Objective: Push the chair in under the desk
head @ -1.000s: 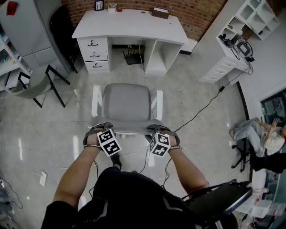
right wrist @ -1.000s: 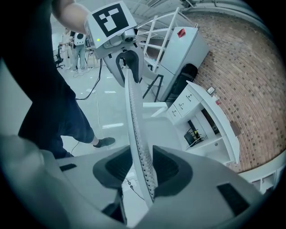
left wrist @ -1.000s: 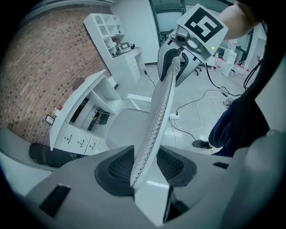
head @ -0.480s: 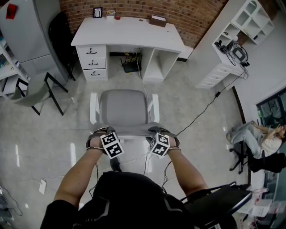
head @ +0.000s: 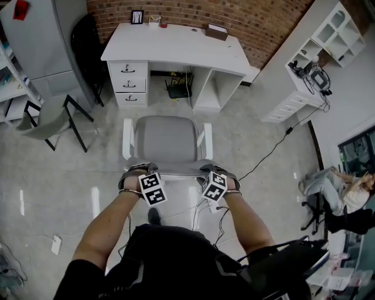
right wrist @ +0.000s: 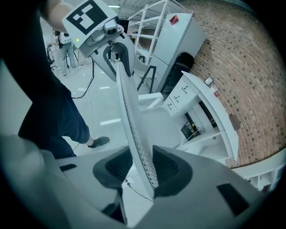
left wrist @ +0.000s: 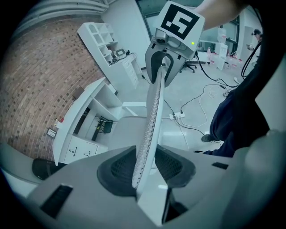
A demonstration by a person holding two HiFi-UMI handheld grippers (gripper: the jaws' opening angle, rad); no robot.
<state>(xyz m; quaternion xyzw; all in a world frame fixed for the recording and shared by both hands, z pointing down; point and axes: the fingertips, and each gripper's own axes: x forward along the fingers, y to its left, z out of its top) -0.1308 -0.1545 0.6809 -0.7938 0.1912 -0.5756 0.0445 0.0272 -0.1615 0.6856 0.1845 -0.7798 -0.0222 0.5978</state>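
Here, my left gripper [head: 139, 170] and right gripper [head: 214, 171] each clamp the top edge of the backrest [head: 173, 168] of the chair [head: 165, 137], the fingers [left wrist: 117, 167] having just closed further on it. The chair stands on the pale glossy floor [head: 252, 137], facing the white counter [head: 176, 44] but apart from it. A brick wall [head: 263, 17] runs behind, with white shelves [head: 328, 29] at the right.
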